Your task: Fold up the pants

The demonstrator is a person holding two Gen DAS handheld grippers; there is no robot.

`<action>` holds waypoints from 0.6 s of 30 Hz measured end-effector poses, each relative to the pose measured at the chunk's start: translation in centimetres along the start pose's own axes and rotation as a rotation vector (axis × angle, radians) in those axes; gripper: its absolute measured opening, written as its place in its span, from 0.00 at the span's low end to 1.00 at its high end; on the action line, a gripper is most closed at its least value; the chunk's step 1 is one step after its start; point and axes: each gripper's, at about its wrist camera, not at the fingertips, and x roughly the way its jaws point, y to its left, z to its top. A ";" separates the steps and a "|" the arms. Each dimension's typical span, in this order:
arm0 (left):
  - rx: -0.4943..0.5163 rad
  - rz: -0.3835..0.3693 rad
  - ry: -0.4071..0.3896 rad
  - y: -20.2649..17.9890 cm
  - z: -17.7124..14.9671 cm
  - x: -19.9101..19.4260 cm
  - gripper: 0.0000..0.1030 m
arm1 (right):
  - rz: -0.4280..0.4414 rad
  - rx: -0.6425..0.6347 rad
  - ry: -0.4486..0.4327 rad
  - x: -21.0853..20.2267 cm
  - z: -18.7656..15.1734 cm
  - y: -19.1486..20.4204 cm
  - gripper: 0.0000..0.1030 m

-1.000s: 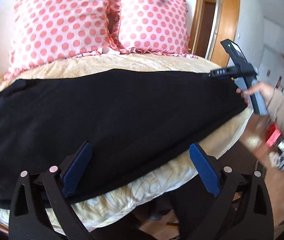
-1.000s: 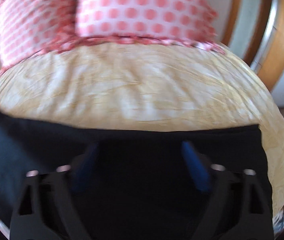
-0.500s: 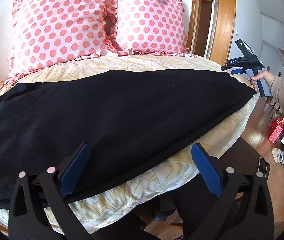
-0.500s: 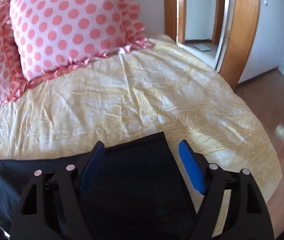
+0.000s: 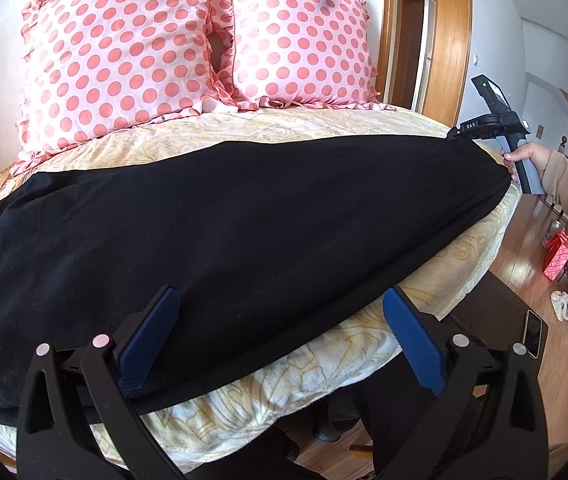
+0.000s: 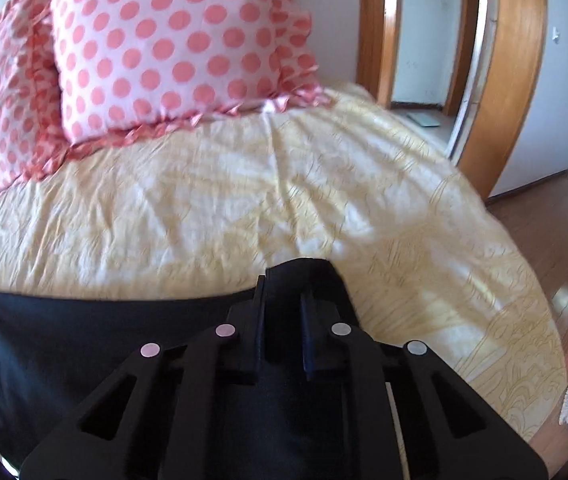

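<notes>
Black pants (image 5: 220,220) lie spread lengthwise across the yellow bedspread (image 5: 291,128). My left gripper (image 5: 280,332) is open, its blue pads over the near edge of the pants, holding nothing. My right gripper (image 6: 284,312) is shut on the far right end of the pants (image 6: 84,332), and the cloth bunches up between the fingers. The right gripper also shows in the left wrist view (image 5: 457,133), at the right end of the pants.
Two pink polka-dot pillows (image 5: 188,48) lean at the head of the bed. A wooden door frame (image 6: 515,80) stands right of the bed. A dark stand with a phone (image 5: 531,334) and red bags (image 5: 557,256) sit on the wood floor at right.
My right gripper has closed from open onto the end of the pants. The left gripper has stayed open over the near edge.
</notes>
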 end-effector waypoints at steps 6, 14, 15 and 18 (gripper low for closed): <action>-0.027 -0.025 -0.006 0.4 0.0 -0.2 0.98 | -0.194 -0.001 0.016 -0.3 -0.7 -1.0 0.48; -0.009 -0.020 -0.025 0.2 -0.2 -0.2 0.98 | -0.154 0.334 -0.007 -7.0 -7.0 -7.2 0.53; -0.012 -0.022 -0.026 0.3 -0.2 -0.2 0.98 | -0.136 0.362 -0.003 -7.3 -7.6 -7.6 0.53; -0.021 -0.035 -0.029 0.5 -0.2 -0.3 0.98 | -0.082 0.444 -0.001 -7.8 -9.6 -8.2 0.53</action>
